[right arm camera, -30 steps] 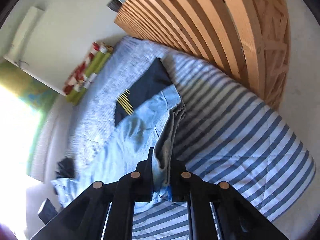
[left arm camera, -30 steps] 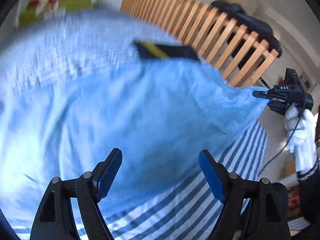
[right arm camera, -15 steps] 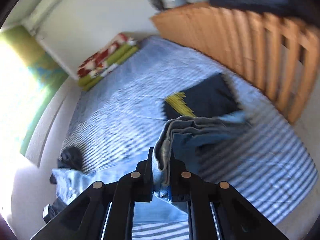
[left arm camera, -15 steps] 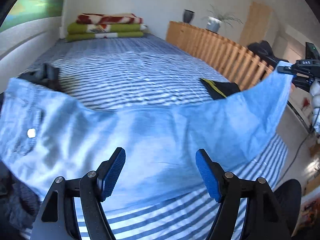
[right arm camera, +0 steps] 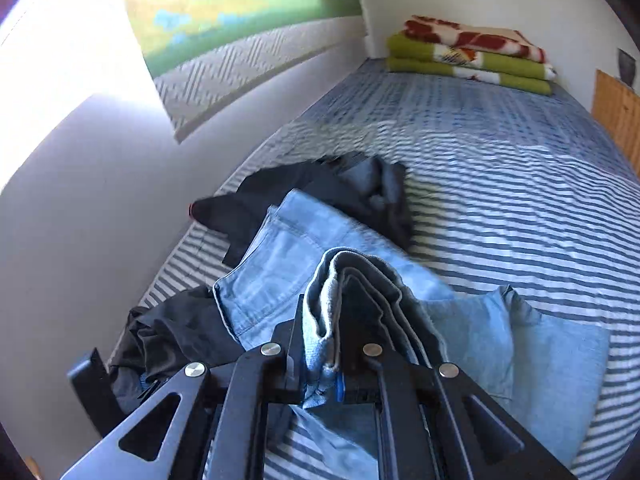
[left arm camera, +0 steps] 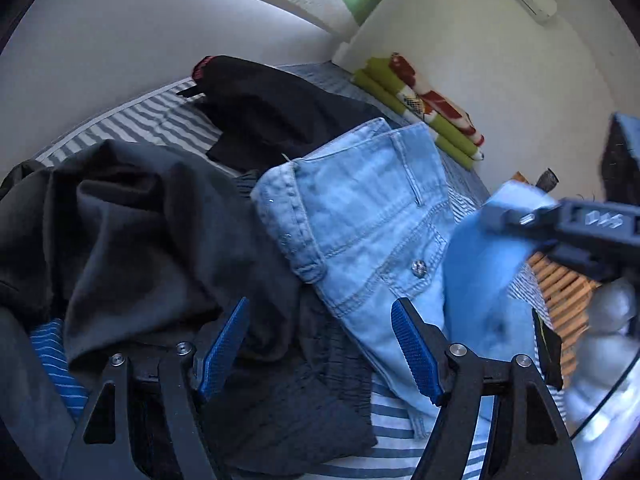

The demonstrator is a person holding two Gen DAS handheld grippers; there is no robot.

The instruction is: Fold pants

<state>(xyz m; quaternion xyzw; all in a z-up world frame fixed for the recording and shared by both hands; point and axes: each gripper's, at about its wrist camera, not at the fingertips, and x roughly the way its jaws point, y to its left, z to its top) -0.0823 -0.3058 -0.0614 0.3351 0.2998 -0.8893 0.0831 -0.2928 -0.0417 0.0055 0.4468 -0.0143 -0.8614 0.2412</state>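
Light blue jeans (left arm camera: 360, 208) lie on the striped bed, waistband and rivet button facing up. My left gripper (left arm camera: 320, 308) hovers open over the waist end and a dark garment, with nothing between its fingers. At the right of the left wrist view, my right gripper (left arm camera: 496, 214) carries the leg ends above the waist part. In the right wrist view, the right gripper (right arm camera: 322, 312) pinches a bunched stack of denim hems (right arm camera: 320, 320); its jaws are just opening, and the cloth still sits pressed between them. The jeans (right arm camera: 272, 264) lie doubled beneath.
Dark clothes (left arm camera: 140, 220) are heaped left of the jeans, with a black garment (left arm camera: 272, 112) behind them against the wall. Folded green and red blankets (right arm camera: 468, 56) sit at the far end of the striped cover (right arm camera: 500, 200). A wooden slatted rail (left arm camera: 560, 280) stands on the right.
Both grippers have swung fast across the bed toward the wall side. The right one has carried the leg ends over to the waist end, doubling the jeans. The left stayed open.
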